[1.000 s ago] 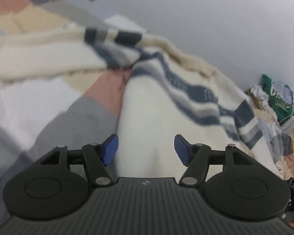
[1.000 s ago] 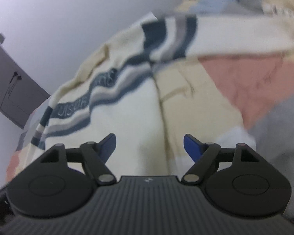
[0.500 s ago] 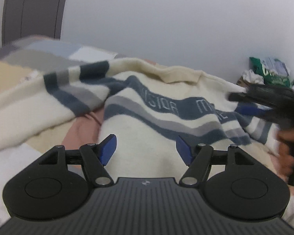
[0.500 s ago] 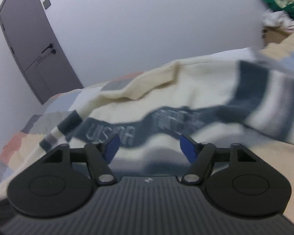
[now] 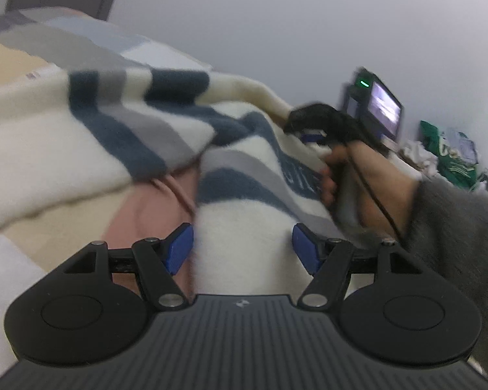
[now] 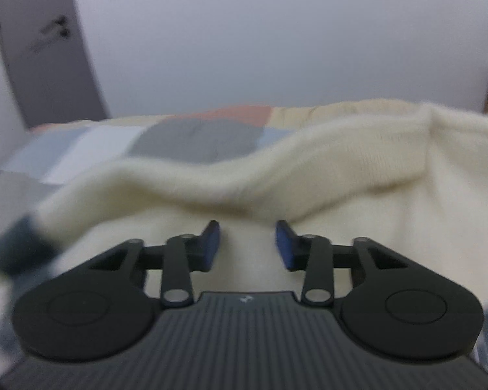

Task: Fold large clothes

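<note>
A cream sweater [image 5: 253,237] with navy and grey stripes lies spread on the bed; one striped sleeve [image 5: 120,123] is folded across its chest. My left gripper [image 5: 242,247] is open, low over the sweater's body beside the sleeve. My right gripper [image 6: 247,243] is open, its jaws narrower than before, low over the cream fabric [image 6: 358,201] just short of the raised neck edge. In the left wrist view the right gripper [image 5: 312,126] sits at the sweater's collar, held by a hand.
A patchwork bedcover [image 5: 65,48] in grey, beige, pink and white lies under the sweater. A pile of clothes [image 5: 452,152] sits at the far right. A grey door [image 6: 39,45] and a plain wall stand behind the bed.
My right gripper has moved forward and down to the sweater's neck edge, and its jaws have narrowed. My left gripper has tilted and shifted towards the folded sleeve.
</note>
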